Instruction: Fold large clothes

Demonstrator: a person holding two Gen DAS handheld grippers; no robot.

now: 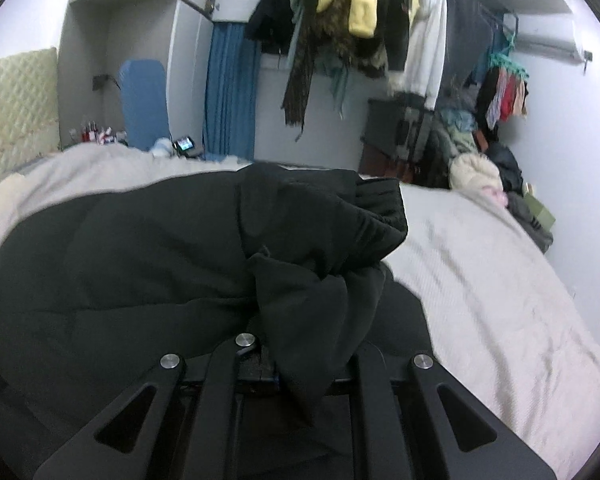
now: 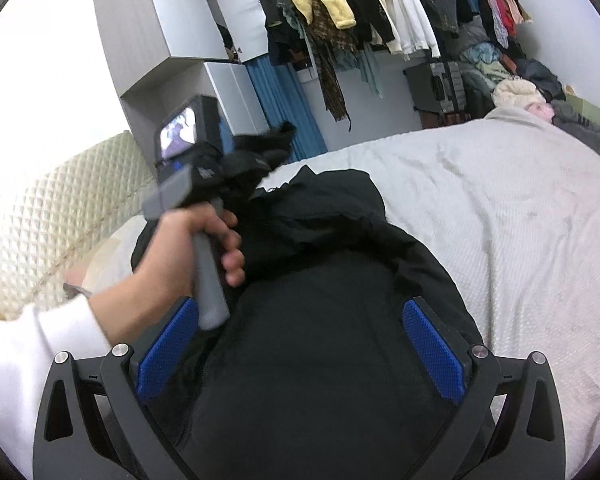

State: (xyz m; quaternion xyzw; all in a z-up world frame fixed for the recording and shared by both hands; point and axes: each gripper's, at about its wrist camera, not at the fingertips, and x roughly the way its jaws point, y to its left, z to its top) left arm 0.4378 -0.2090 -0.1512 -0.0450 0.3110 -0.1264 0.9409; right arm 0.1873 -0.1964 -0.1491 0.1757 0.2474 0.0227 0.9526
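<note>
Your black padded jacket point(image 2: 324, 320) lies spread on the white bedspread point(image 2: 500, 220), its bulk close under both grippers and its far edge bunched toward the headboard point(image 2: 40, 220). Your left gripper point(image 1: 278, 364) has its jaws clenched on a fold of the jacket's fabric, with a ribbed cuff point(image 1: 380, 208) and sleeve hanging from that pinch; in the right wrist view your hand point(image 2: 196, 236) carries it above the jacket's far end. Your right gripper point(image 2: 300, 356) stands released, its blue pads point(image 2: 434, 354) wide apart over the jacket's body and pressing on nothing.

Expect this garment to be soft, puffy and springy: it will likely slump and slide rather than hold a crease. Its shell looks smooth, so take a thick pinch at a seam, hem or cuff rather than a single thin layer, and lay folds down flat.
</note>
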